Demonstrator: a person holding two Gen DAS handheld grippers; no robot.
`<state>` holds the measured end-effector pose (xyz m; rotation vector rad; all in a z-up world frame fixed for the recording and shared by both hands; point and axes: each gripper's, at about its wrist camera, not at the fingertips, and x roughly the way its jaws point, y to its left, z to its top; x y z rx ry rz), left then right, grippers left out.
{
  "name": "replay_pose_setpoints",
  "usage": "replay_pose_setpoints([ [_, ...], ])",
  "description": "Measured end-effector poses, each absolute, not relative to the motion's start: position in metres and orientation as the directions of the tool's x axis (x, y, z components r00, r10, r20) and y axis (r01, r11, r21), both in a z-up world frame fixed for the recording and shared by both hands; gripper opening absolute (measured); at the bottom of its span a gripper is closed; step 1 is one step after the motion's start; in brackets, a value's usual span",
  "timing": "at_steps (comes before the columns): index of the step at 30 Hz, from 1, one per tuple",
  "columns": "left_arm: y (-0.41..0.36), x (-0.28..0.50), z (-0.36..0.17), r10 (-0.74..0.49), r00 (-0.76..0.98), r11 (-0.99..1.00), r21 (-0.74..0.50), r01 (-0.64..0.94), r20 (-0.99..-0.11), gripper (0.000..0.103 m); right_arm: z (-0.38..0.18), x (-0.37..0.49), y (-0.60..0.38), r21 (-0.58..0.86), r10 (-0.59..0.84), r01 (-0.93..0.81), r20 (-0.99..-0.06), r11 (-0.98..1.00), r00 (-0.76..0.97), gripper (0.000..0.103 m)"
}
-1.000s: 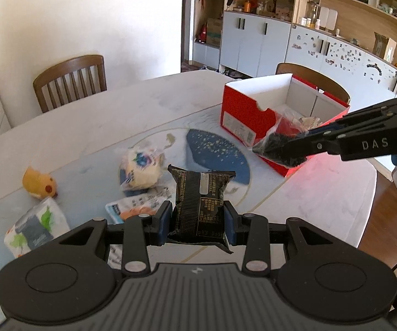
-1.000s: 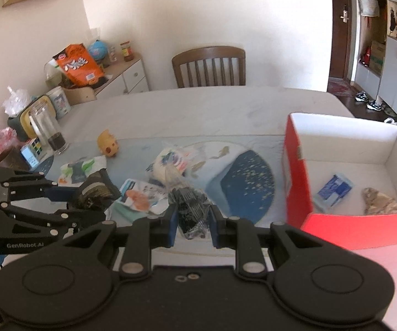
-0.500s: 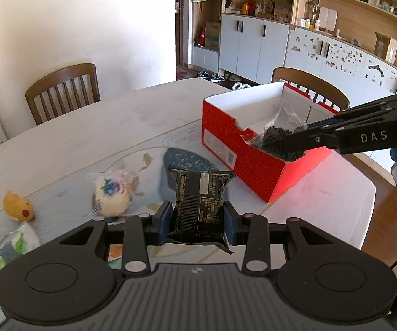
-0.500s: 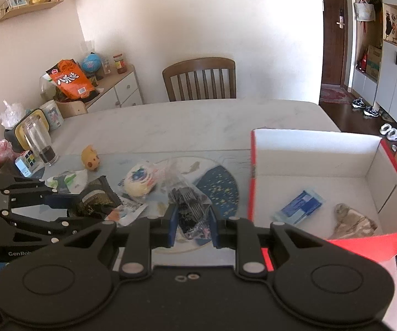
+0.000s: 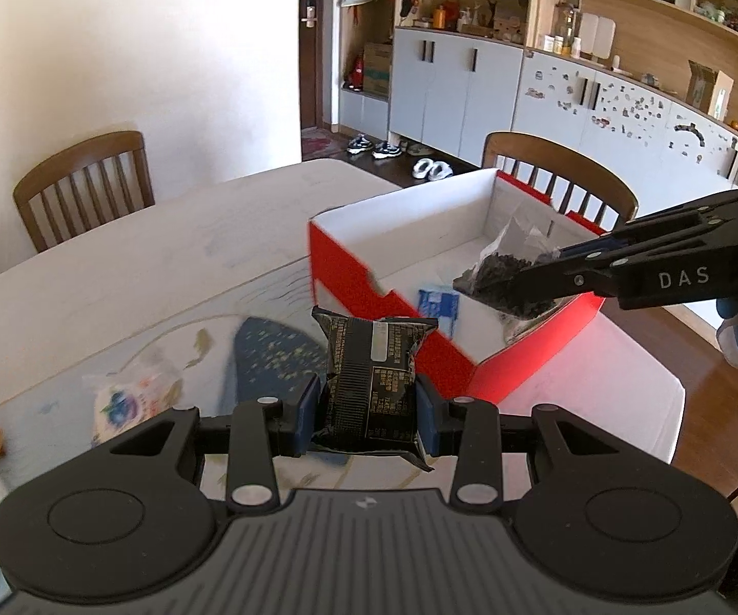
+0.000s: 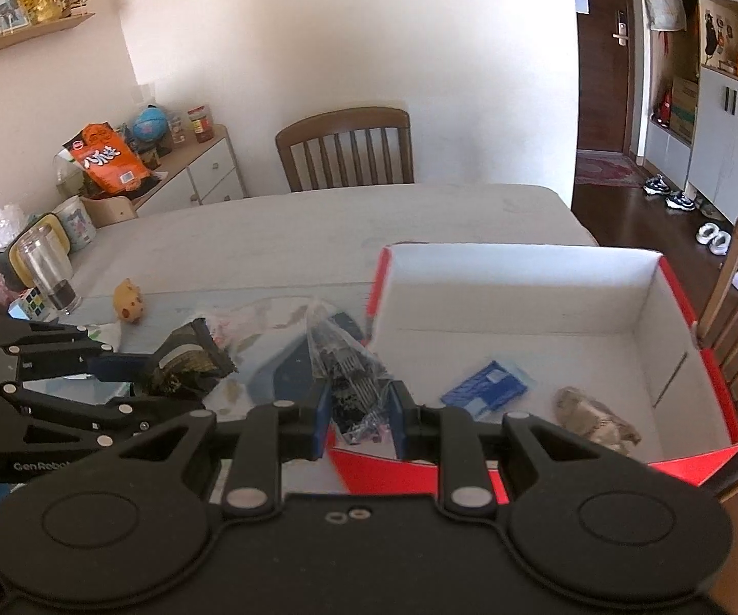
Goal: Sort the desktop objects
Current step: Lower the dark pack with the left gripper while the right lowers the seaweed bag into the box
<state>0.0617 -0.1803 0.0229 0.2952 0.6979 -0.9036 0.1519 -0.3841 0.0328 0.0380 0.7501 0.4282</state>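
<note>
My left gripper (image 5: 366, 412) is shut on a black snack packet (image 5: 371, 379) with gold print, held above the table just short of the red box (image 5: 369, 282). In the right wrist view that packet (image 6: 189, 361) hangs left of the box. My right gripper (image 6: 359, 407) is shut on a clear bag of dark bits (image 6: 351, 366), over the near left corner of the red box (image 6: 523, 261). From the left wrist view the clear bag (image 5: 510, 277) hovers above the box's near wall. A blue packet (image 6: 487, 384) and a crumpled tan wrapper (image 6: 594, 417) lie inside.
On the table lie a white round-print packet (image 5: 123, 402), a yellow toy (image 6: 129, 300), a glass jar (image 6: 48, 269) and a cube (image 6: 31, 305). Wooden chairs (image 6: 346, 146) stand around the table. The box sits near the table's right edge (image 5: 671, 410).
Both grippers have carried their loads sideways to the red box. The box looks larger and nearer in both views, and the loose items have slid toward the left edge.
</note>
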Motion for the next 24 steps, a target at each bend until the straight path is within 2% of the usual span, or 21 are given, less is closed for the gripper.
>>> replay_pose_setpoints([
  [14,-0.242,0.063,0.024,-0.635,0.367,0.534,-0.043,0.844,-0.68,0.037,0.026,0.17,-0.428,0.179,0.351,-0.315,-0.664,0.932,0.661,0.023],
  [24,-0.291,0.073,0.014,-0.612,0.307,0.471,-0.025,0.882,-0.729,0.037,0.016,0.196,-0.451,0.172,0.321,-0.282,-0.679,0.944,0.66,0.023],
])
